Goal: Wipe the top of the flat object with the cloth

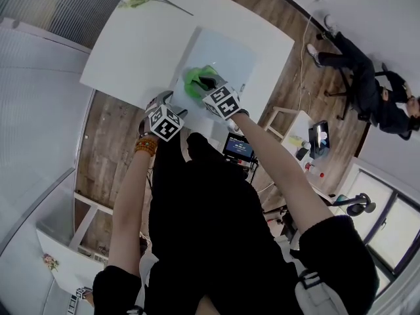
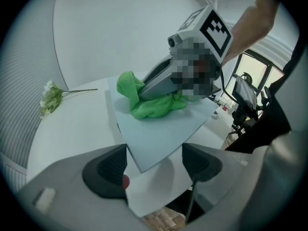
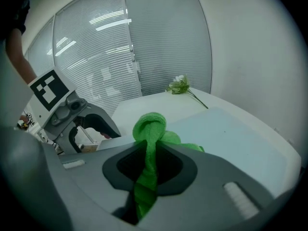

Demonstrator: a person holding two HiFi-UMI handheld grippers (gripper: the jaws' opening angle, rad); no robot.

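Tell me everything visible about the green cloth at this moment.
The green cloth is bright, soft, fuzzy-looking fabric, bunched and crumpled rather than spread flat. The right hand-held gripper is shut on a twisted fold of it, which sticks up between the jaws. Its loose bulk rests on the pale blue flat sheet. The left hand-held gripper, open, is apart from it.
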